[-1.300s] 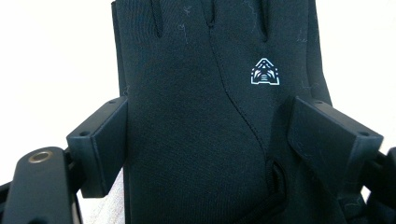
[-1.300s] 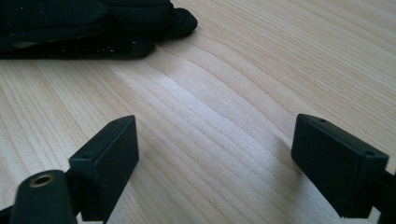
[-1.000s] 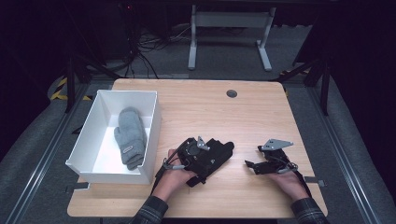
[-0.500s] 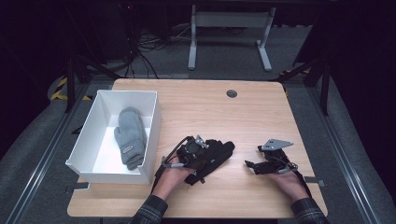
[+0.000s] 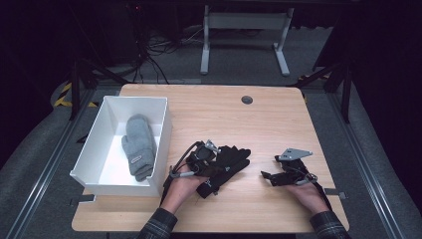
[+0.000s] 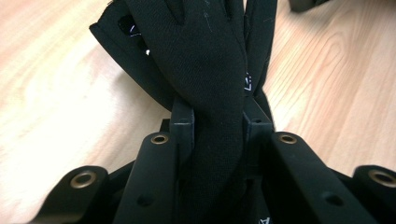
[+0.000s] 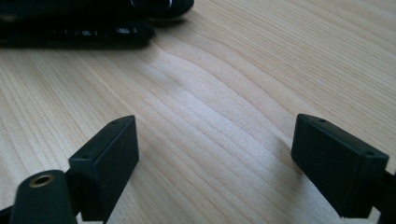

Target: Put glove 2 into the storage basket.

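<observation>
A black fabric glove (image 6: 210, 70) is pinched between the jaws of the left tongs (image 6: 217, 116), which have just been closing on it. Its fingers spread away beyond the jaw tips over the light wooden surface (image 6: 60, 102), toward the open right tongs (image 5: 271, 177).

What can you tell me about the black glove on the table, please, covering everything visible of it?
The black glove is a dark, knit-looking fabric glove with separate fingers and small white markings. It lies on the wooden table, right of the white bin, fingers spread toward the table's middle. The left gripper has just closed its jaws on the glove, bunching the cloth between the pads. The far end trails on the wood.
</observation>
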`<action>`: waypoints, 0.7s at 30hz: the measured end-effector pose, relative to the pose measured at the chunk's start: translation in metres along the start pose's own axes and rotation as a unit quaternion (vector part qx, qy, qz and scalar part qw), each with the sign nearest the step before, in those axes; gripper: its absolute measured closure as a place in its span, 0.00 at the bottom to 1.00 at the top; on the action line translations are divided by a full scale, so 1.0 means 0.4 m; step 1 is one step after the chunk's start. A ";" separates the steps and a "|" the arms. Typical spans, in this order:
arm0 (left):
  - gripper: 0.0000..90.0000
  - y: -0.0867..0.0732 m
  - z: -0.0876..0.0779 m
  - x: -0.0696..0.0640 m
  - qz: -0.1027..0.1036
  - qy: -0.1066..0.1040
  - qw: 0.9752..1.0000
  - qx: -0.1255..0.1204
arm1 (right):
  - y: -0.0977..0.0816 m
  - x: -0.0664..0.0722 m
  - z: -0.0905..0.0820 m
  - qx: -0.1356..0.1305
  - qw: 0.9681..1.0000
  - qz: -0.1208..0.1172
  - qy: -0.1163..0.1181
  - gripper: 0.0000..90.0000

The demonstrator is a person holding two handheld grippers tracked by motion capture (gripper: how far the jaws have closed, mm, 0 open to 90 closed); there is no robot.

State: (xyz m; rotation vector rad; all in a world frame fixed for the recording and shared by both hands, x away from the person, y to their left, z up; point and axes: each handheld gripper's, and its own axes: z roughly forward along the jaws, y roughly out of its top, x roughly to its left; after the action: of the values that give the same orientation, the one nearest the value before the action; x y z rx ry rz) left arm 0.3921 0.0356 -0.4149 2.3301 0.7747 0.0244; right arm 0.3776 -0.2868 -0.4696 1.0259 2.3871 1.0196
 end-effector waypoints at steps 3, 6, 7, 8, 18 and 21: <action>0.81 0.011 -0.029 -0.002 -0.011 -0.002 1.000 -0.012 | 0.000 0.000 0.000 0.000 1.000 0.000 0.000 0.17; 0.81 0.031 -0.063 -0.009 -0.017 0.011 1.000 -0.016 | 0.000 0.000 0.000 0.000 1.000 0.000 0.000 0.17; 0.81 0.038 -0.075 -0.011 -0.019 0.014 1.000 -0.018 | 0.000 0.000 0.000 0.000 1.000 0.000 0.000 0.17; 0.81 0.045 -0.087 -0.013 -0.020 0.015 0.999 -0.020 | 0.000 0.000 0.000 0.000 1.000 0.000 0.000 0.17; 0.81 0.097 -0.219 -0.002 -0.024 0.026 0.999 -0.036 | 0.000 0.001 0.000 0.000 1.000 0.001 -0.002 0.17; 0.81 0.106 -0.259 0.016 -0.030 0.029 0.998 -0.047 | 0.000 0.001 0.000 0.000 1.000 0.002 -0.002 0.17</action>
State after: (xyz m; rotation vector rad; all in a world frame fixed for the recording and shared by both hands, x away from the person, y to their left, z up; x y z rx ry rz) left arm 0.3970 0.0755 -0.3102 2.2247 0.8527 0.1001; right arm 0.3773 -0.2866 -0.4697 1.0311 2.3826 1.0182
